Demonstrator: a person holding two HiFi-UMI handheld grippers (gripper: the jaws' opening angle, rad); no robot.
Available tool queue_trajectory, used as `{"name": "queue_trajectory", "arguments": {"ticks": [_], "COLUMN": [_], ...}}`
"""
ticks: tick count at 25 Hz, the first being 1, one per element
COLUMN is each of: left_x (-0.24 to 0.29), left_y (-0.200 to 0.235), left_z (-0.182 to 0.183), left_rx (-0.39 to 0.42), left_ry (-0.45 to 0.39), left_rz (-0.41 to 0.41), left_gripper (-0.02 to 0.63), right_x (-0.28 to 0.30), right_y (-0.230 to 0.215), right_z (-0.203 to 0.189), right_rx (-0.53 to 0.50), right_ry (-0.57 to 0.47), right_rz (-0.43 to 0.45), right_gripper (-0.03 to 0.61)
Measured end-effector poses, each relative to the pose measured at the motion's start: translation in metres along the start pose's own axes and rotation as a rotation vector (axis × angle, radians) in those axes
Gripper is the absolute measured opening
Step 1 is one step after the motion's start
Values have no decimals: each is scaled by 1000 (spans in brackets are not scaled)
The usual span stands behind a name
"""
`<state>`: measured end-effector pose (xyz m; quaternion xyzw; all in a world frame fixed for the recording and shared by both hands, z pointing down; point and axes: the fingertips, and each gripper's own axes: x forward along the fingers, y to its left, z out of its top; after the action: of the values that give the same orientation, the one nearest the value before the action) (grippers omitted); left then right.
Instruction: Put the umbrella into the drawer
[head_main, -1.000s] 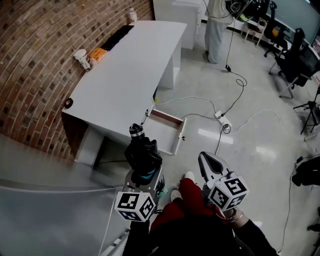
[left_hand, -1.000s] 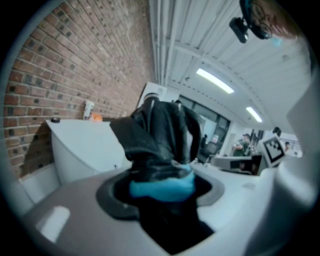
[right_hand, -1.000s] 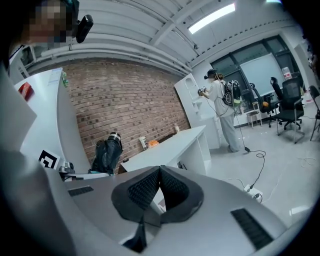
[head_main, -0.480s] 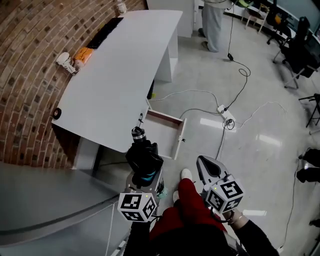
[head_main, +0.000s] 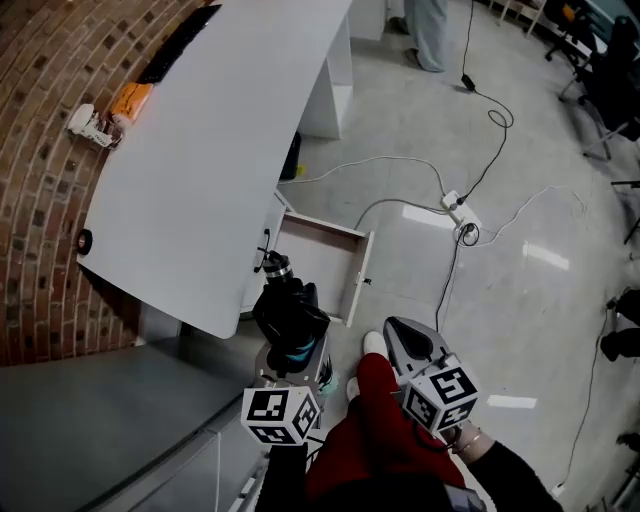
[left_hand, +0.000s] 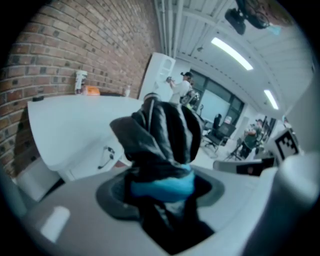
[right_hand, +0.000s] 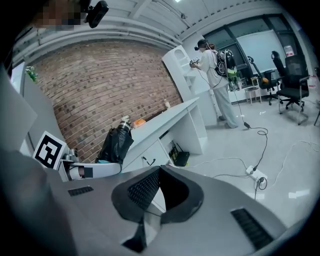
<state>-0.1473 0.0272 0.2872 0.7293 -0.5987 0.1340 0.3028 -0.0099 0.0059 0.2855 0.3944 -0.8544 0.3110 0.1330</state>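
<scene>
A folded black umbrella (head_main: 290, 312) with a blue strap stands upright in my left gripper (head_main: 292, 350), whose jaws are shut on its lower part. The left gripper view shows the umbrella (left_hand: 161, 135) filling the space between the jaws of the left gripper (left_hand: 160, 186). The open white drawer (head_main: 322, 262) sticks out from under the white desk (head_main: 210, 140), just beyond the umbrella's tip. My right gripper (head_main: 408, 345) hovers to the right, shut and holding nothing. From the right gripper (right_hand: 159, 171) I see the umbrella (right_hand: 116, 144) in front of the desk (right_hand: 167, 120).
White cables and a power strip (head_main: 460, 212) lie on the floor right of the drawer. A black bag (head_main: 290, 158) sits under the desk. An orange item (head_main: 130, 98) rests by the brick wall. The person's red trouser leg (head_main: 378, 400) and shoe are between the grippers.
Both grippers have sunk and drawn closer to the desk. The umbrella's tip now stands right at the open drawer's near edge. The left grip is unchanged.
</scene>
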Motion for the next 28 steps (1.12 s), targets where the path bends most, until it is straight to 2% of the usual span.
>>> {"name": "queue_trajectory", "arguments": {"ticks": [9,16,28], "left_x": [74,124,180], "left_y": [20,43,73], "left_z": [-37,-67,-121], "left_rx": [28,41,31], "left_ry": [86,128,199], "left_rz": [-7,-1,38], "left_gripper": [264,264,264], "right_x": [61,103,152], "right_y": [-24,-55,-97], "right_z": [-46,-77,-129], "right_rx": [34,54,84], "right_ry": [92,119,160], "right_rz": [21,9,-28], "right_gripper": [2,2,2]}}
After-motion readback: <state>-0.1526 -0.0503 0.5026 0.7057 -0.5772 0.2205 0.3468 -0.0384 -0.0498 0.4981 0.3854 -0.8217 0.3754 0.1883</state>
